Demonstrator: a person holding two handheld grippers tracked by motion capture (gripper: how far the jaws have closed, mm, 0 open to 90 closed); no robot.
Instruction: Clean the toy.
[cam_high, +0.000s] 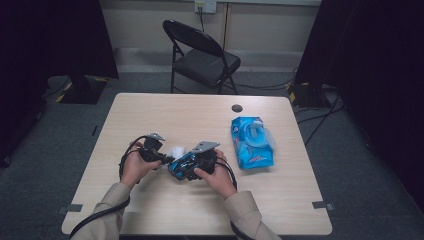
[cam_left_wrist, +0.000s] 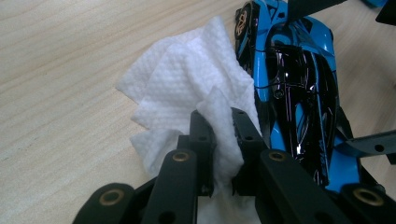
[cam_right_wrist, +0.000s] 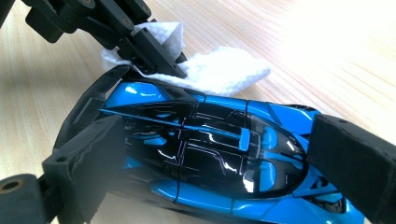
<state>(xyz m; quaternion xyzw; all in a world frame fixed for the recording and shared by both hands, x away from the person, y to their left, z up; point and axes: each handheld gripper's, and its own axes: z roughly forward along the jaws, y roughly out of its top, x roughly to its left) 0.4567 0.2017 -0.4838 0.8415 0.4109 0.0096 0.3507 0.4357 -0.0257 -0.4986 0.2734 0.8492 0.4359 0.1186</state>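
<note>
toy car between right gripper jaws

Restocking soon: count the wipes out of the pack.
1. The wipe is pinched in the left gripper, beside the toy car. More may be hidden inside the pack.

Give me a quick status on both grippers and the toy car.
Left gripper shut on white textured wipe, beside the car. Right gripper shut on glossy blue and black toy car. Blue wipes pack apart, nothing in the way.
</note>
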